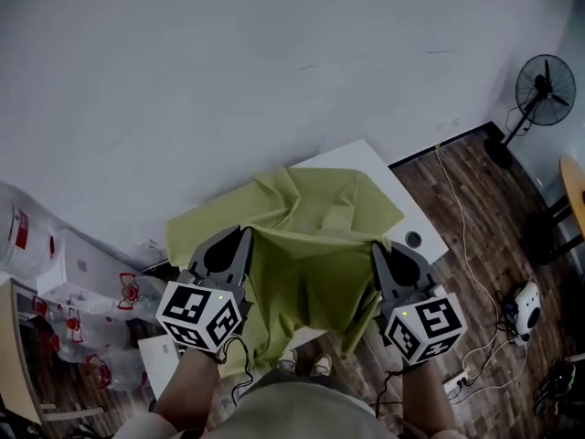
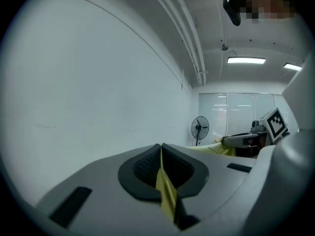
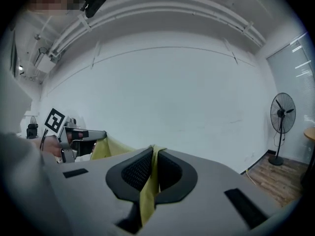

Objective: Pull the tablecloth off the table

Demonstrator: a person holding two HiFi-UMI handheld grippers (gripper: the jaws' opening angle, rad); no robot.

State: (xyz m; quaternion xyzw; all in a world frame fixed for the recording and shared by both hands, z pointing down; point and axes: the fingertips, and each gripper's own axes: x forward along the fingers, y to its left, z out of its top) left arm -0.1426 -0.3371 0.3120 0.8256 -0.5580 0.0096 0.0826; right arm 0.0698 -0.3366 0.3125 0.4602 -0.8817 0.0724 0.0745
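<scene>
We hold the tablecloth point(image 1: 311, 245) by its near edge. The left gripper point(image 1: 243, 236) and right gripper point(image 1: 378, 250) each have their jaws closed tight on a thin fold of it. The yellow-green cloth sags between them (bunched and creased), its far part lying on the white table point(image 1: 361, 158), whose far corner shows bare.

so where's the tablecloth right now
Head view, centre: the tablecloth hangs between the left hand-held gripper and right hand-held gripper, both clamped on it, over the white table.

Dim even light, fisheye edges, seemingly soft
</scene>
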